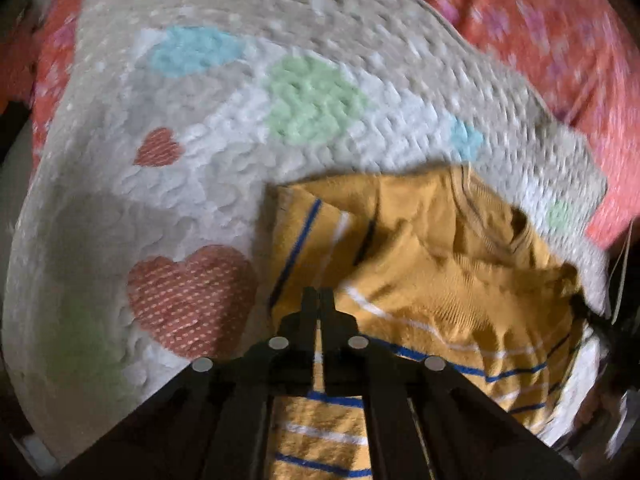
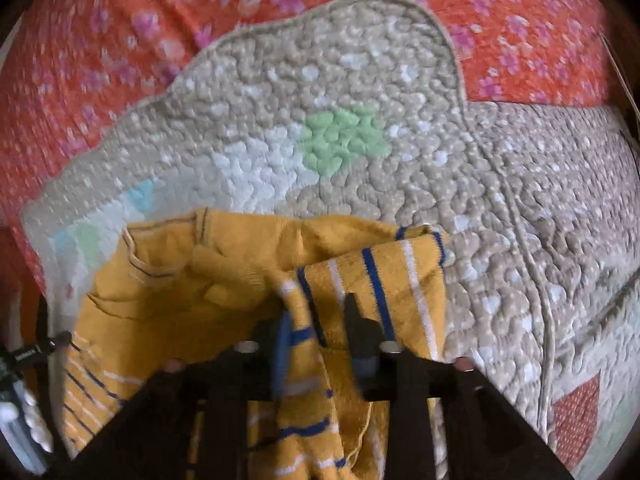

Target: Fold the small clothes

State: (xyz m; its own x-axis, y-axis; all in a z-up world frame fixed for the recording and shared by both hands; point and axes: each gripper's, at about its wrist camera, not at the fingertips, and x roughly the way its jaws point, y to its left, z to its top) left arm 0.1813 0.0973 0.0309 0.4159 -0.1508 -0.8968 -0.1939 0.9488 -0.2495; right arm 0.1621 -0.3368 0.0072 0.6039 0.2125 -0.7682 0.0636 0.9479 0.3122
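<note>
Left gripper: fingers pressed together on the shirt.
Right gripper: fingers parted, fabric draped between (grip unclear).
Shirt: ahead of both, on the quilt.

Shirt under left gripper — mustard knit cloth, matt, ribbed at cuff and neckband, woven blue and white stripes. Beyond the fingertips: quilt, beige padded cloth, puckered stitching, bumpy, matt. Farther out, bedsheet — thin red floral cloth. Gripper fingers black matt plastic; bolt heads dull silver metal.
</note>
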